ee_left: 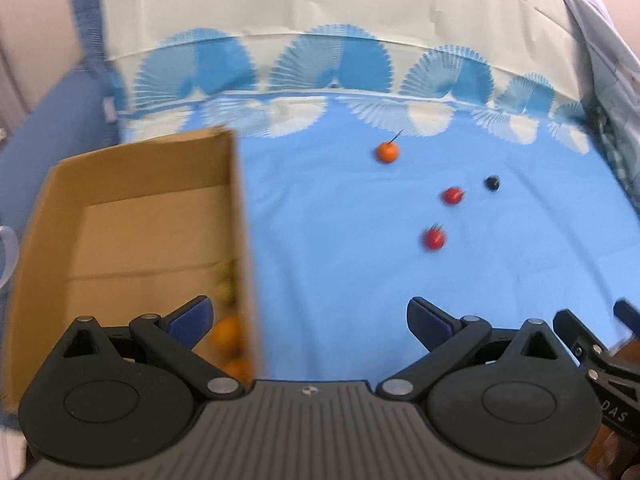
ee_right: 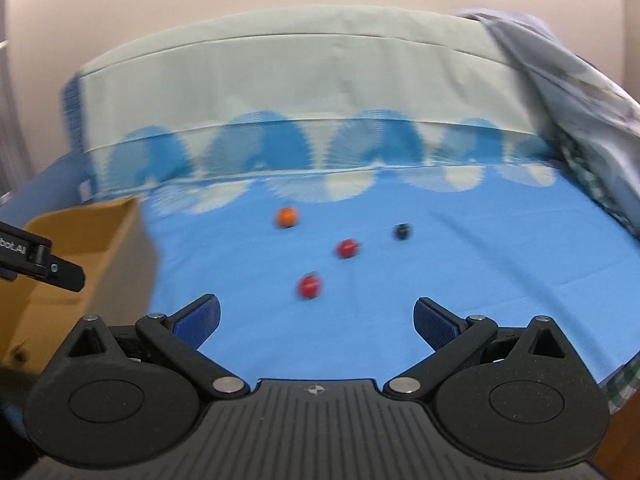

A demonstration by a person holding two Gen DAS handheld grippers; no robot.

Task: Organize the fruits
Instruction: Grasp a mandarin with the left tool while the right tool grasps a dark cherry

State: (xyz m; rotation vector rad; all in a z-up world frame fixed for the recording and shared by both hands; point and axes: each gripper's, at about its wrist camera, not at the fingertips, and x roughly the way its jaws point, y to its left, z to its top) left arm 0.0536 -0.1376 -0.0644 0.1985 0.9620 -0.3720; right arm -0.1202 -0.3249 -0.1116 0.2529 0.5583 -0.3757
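Observation:
An orange fruit (ee_left: pixel 387 152) (ee_right: pixel 287 217), two red fruits (ee_left: pixel 453 195) (ee_left: pixel 434 238) and a small dark fruit (ee_left: pixel 492 183) lie loose on the blue cloth. In the right wrist view the red fruits (ee_right: pixel 346 248) (ee_right: pixel 309 286) and the dark fruit (ee_right: pixel 401 231) lie ahead of the fingers. An open cardboard box (ee_left: pixel 132 224) (ee_right: pixel 80 236) stands at the left, with orange fruits (ee_left: pixel 229 330) and a yellowish one inside by its right wall. My left gripper (ee_left: pixel 308 316) is open and empty over the box's right wall. My right gripper (ee_right: pixel 316 316) is open and empty above the cloth.
The blue cloth (ee_left: pixel 340 280) with a fan-pattern border covers the surface. A pale bolster (ee_left: pixel 280 0) runs along the back. Crumpled grey bedding (ee_right: pixel 580 120) lies at the right. The other gripper shows at the left edge of the right wrist view (ee_right: pixel 40 264).

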